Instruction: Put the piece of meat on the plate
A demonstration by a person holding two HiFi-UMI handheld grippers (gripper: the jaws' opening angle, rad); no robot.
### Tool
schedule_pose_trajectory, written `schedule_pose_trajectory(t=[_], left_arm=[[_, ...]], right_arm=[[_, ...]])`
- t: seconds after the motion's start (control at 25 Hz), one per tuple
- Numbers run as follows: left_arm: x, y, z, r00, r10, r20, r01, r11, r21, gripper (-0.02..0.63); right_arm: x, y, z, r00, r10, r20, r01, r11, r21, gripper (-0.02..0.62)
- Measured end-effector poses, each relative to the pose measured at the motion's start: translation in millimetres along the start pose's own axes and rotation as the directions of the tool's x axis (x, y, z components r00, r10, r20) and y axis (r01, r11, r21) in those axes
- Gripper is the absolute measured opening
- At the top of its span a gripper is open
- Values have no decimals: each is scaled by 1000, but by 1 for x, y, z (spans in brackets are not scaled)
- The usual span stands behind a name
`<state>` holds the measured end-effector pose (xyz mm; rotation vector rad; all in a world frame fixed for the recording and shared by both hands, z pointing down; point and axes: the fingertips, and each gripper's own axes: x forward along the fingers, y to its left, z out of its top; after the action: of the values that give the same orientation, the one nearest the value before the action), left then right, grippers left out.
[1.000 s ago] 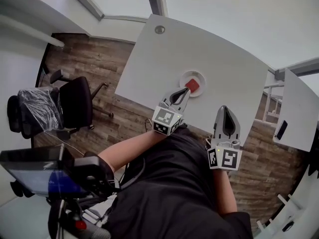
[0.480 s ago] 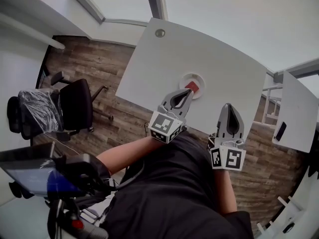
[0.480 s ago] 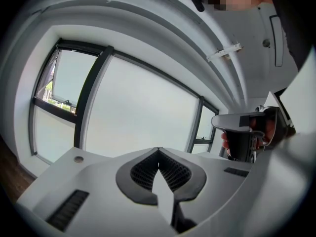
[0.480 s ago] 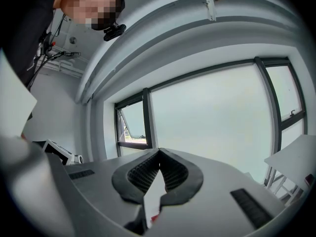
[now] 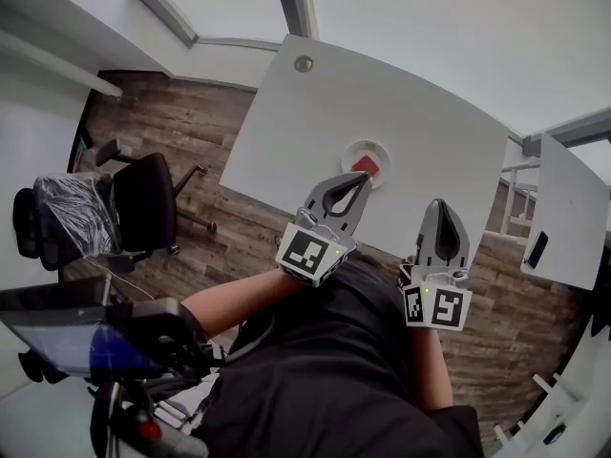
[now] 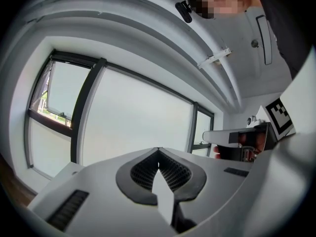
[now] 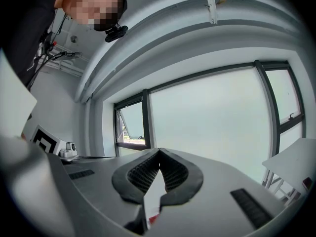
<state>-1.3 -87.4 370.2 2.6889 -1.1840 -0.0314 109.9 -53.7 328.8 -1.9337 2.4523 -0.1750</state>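
Left gripper: the left gripper (image 5: 360, 181) is hanging over the table's near edge, its jaws pressing together on nothing, its tip just beside the plate.
Right gripper: the right gripper (image 5: 440, 208) is hovering further along the same edge, its jaws also meeting at the tips, nothing between them.
Meat: the piece of meat (image 5: 364, 166), a small flat red slab, is lying on the plate.
Plate: the plate (image 5: 383, 151), round and white, is sitting close to the table's near edge, about midway along it.
Table: the table (image 5: 401, 93) is showing a plain white top with a round grommet (image 5: 304, 64) by its far left corner.
Room: a black chair (image 5: 143, 198) is standing on the wood-plank floor (image 5: 181, 122), left of the table.
Views: only the head view is showing meat and plate; the gripper views are looking level at tall windows (image 6: 133, 117).
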Motion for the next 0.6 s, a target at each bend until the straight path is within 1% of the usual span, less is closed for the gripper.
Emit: schedule_pose_trajectory(t=[0.16, 0.24, 0.48, 0.6], left_arm=[[0, -3, 22, 997, 9, 74, -12, 999, 40, 6], [0, -5, 28, 995, 13, 95, -17, 999, 35, 6], [-1, -1, 30, 994, 29, 106, -33, 999, 36, 6], [-2, 4, 30, 993, 50, 106, -53, 998, 25, 6]], right_arm=[[3, 2, -1, 1000, 5, -6, -5, 1000, -5, 6], [4, 4, 0, 1000, 12, -7, -12, 1000, -17, 6], [11, 14, 9, 1000, 25, -3, -25, 996, -86, 6], [14, 18, 10, 999, 37, 5, -37, 996, -86, 6]])
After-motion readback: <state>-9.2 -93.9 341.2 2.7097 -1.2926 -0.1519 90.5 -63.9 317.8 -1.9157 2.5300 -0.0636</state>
